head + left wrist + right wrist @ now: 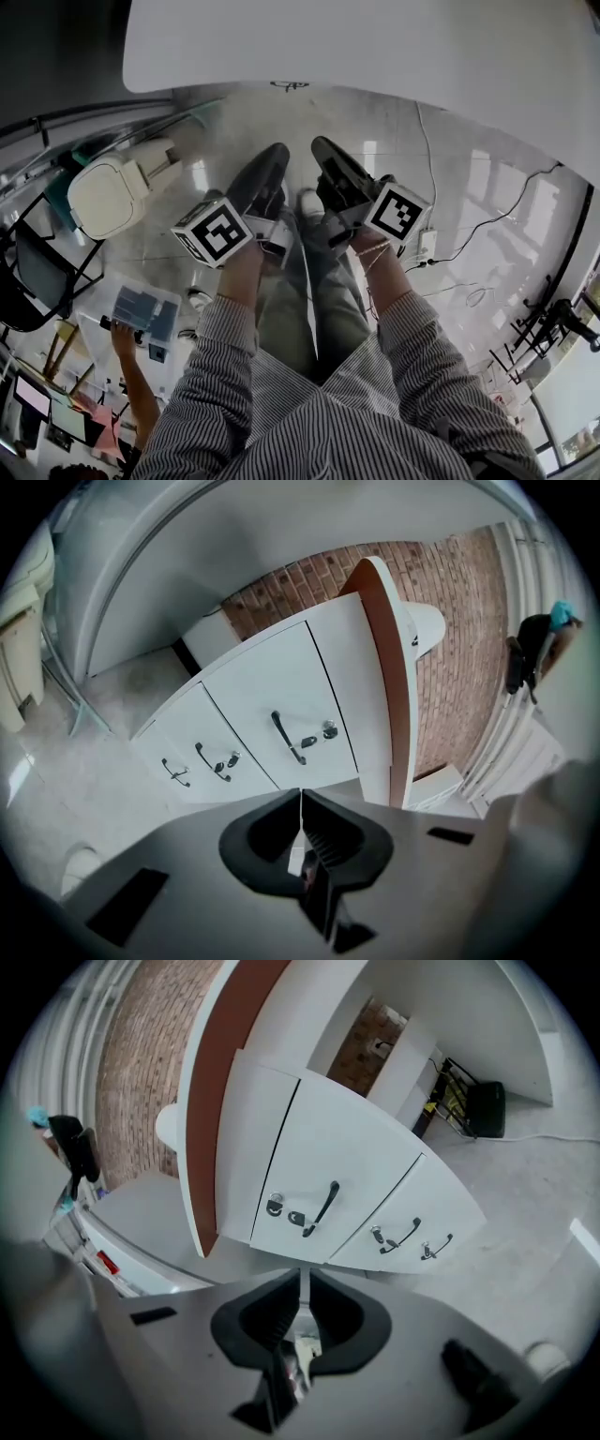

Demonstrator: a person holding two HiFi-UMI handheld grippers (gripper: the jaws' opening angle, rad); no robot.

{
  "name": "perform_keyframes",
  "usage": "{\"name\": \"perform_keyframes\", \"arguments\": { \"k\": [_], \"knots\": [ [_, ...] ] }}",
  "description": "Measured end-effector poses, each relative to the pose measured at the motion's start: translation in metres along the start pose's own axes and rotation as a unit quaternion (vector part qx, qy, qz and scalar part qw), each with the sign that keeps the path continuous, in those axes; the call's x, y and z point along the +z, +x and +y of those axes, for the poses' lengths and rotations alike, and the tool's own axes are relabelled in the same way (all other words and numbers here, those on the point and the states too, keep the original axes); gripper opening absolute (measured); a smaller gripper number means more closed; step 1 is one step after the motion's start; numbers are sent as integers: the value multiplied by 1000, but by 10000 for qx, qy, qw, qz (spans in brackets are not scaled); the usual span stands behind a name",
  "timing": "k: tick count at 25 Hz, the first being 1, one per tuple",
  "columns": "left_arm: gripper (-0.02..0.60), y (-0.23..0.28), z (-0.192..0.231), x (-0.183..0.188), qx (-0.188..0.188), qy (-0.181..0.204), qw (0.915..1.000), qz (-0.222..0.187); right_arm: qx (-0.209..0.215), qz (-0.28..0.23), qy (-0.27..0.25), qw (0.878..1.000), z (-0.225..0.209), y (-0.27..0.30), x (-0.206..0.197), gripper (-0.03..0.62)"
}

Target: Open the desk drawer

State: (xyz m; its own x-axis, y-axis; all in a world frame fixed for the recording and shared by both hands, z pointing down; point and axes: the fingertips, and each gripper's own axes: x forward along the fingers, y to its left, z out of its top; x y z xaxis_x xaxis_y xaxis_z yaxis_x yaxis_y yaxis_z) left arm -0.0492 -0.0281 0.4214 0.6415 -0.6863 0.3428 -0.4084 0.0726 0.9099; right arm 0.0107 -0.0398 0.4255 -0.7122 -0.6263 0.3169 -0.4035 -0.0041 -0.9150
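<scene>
1. Progress was nil, judging by both gripper views. All three fronts of the drawer unit sat flush and closed, with no gap showing.
2. The unit stood under the desk top, a white slab with a brown edge. A brick wall was behind it.
3. Each drawer had a black handle. The handle of the drawer nearest the desk top was the closest to the grippers. The other two handles sat further off, toward the floor.
4. The left gripper had its jaws pressed together with nothing between them. It was well apart from the unit.
5. The right gripper also had its jaws pressed together and was empty. It faced the same handle and touched nothing.
6. In the head view the left gripper and the right gripper were held side by side in front of the person. They were over the floor, pointing toward the desk.
7. The drawers did not show in the head view, probably because they were hidden beneath the desk.
8. Everything was still left to do, as I judged it:
   - move one gripper in toward a handle;
   - spread its jaws;
   - clamp the handle;
   - pull the drawer out.
9. The task did not say which drawer. The one nearest the desk top looked the easiest to reach.
</scene>
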Motion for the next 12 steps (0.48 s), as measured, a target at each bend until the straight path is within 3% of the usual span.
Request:
{"name": "perform_keyframes", "arguments": {
  "k": [3,6,12],
  "knots": [
    [14,14,4,6,-19,-203,9998,2,78,-165,147,9997,-2,8,10,22],
    [14,27,8,13,-146,-317,9994,-15,188,-323,245,9990,-5,17,20,92],
    [15,49,21,30,-296,-399,9987,-84,123,-755,698,9946,-24,29,38,107]
  ]
}}
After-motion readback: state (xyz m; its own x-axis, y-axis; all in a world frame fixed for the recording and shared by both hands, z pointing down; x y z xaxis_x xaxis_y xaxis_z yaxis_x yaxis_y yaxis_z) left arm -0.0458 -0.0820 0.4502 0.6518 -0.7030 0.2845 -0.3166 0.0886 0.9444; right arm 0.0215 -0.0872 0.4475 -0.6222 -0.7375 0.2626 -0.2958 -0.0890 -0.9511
